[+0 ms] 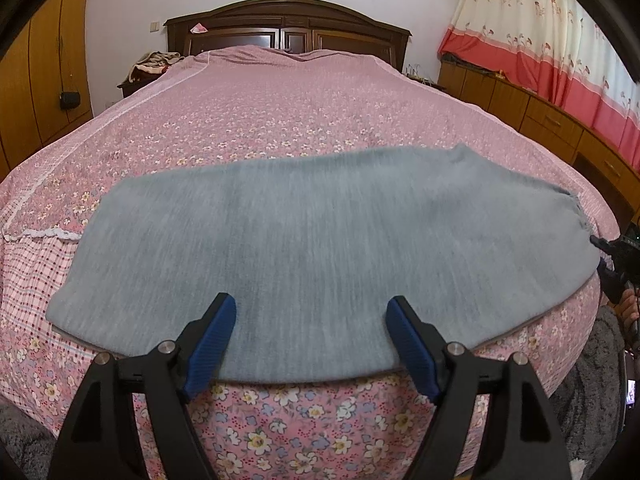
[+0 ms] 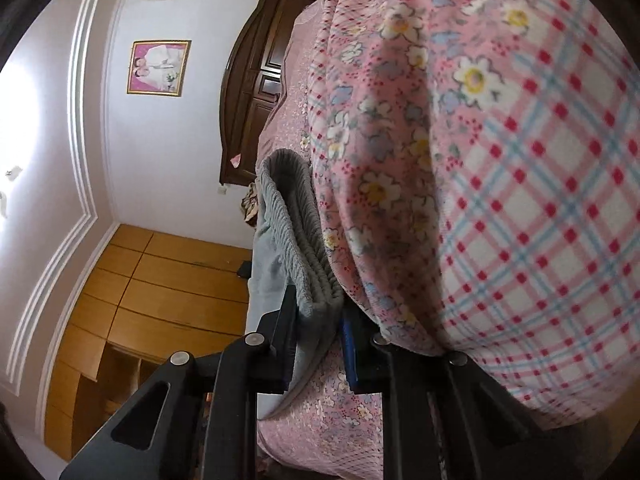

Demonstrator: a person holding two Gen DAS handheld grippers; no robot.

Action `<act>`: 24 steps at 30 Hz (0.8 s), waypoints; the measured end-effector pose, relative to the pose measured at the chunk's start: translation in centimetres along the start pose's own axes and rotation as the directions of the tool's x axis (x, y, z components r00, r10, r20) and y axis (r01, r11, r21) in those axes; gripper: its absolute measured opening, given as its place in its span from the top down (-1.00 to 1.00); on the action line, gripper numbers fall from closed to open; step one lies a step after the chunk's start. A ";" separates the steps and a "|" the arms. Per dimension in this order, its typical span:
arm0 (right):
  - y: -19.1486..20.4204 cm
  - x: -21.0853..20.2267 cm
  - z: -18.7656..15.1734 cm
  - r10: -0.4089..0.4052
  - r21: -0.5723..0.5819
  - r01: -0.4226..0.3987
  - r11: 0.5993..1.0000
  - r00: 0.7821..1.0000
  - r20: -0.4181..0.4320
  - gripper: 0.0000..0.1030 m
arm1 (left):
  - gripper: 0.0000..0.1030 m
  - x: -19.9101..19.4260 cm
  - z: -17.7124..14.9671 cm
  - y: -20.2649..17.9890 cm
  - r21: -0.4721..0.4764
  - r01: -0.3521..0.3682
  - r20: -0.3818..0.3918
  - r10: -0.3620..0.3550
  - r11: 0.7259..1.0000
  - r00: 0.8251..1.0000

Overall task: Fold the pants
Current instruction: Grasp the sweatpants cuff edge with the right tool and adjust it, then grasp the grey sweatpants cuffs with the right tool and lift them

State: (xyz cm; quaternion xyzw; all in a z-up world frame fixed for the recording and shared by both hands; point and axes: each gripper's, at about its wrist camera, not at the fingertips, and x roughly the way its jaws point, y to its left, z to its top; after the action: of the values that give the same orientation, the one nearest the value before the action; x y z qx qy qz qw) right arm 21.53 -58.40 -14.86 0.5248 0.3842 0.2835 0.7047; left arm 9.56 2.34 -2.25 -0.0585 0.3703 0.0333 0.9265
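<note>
The grey pants (image 1: pixel 320 248) lie folded lengthwise across the near part of the bed. My left gripper (image 1: pixel 312 308) is open and empty, its blue pads (image 1: pixel 212 344) hovering over the near edge of the pants at about their middle. In the right wrist view, rolled sideways, my right gripper (image 2: pixel 318 320) is shut on the ribbed waistband end of the pants (image 2: pixel 296 240), right against the bedspread. The right gripper also shows at the right end of the pants in the left wrist view (image 1: pixel 600 252).
The bed has a pink floral bedspread (image 1: pixel 280 112) with a checked border (image 2: pixel 540 220) and a dark wooden headboard (image 1: pixel 288 24). A wooden wardrobe (image 1: pixel 44 64) stands on the left. Low wooden cabinets (image 1: pixel 540 116) and curtains are on the right.
</note>
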 end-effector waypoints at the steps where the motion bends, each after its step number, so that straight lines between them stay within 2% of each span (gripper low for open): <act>1: 0.2 0.2 0.1 -0.003 0.003 0.003 1.000 1.000 0.001 0.62 | -0.59 0.0 0.0 -0.1 0.001 -0.001 0.001 0.001 1.000 1.000; 4: 0.3 -0.1 -0.2 -0.023 0.020 0.023 1.000 1.000 0.008 0.62 | -0.59 0.1 0.0 -0.2 0.007 -0.006 0.002 0.006 1.000 1.000; 8: 1.3 -0.1 -0.1 -0.002 0.022 0.001 1.000 1.000 0.011 0.62 | -0.59 0.1 0.0 -0.2 0.009 -0.004 0.004 0.004 1.000 1.000; 10: 2.0 -0.1 0.0 -0.026 0.001 0.026 1.000 1.000 0.011 0.63 | -0.59 0.1 0.0 -0.1 0.005 0.001 0.005 -0.001 1.000 1.000; 14: 4.6 -0.4 0.0 -0.138 -0.097 0.139 0.985 0.990 0.021 0.66 | -0.59 0.0 -0.2 0.2 0.001 0.008 0.009 -0.008 1.000 1.000; 16: 6.1 -0.3 0.1 -0.218 -0.152 0.218 0.964 0.976 0.014 0.66 | -0.59 0.0 -0.2 0.3 0.000 0.010 0.011 -0.010 1.000 1.000; 19: 7.9 -0.4 0.2 -0.268 -0.196 0.268 0.943 0.963 0.030 0.67 | -0.59 -0.1 -0.3 0.5 -0.003 0.017 0.014 -0.017 1.000 1.000; 22: 10.3 -0.1 -0.1 -0.368 -0.268 0.364 0.892 0.929 0.039 0.67 | -0.59 -0.3 -0.4 0.7 -0.009 0.025 0.017 -0.025 1.000 1.000; 24: 11.5 0.2 -0.1 -0.406 -0.308 0.399 0.863 0.913 0.044 0.66 | -0.59 -0.4 -0.4 1.0 -0.014 0.033 0.021 -0.032 0.999 0.999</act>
State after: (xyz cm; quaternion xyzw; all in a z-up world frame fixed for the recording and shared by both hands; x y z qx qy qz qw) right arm 21.56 -54.86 -3.87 0.3123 0.4435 0.1928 0.8177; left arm 8.90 3.24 -2.30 -0.0707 0.3597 0.0214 0.9302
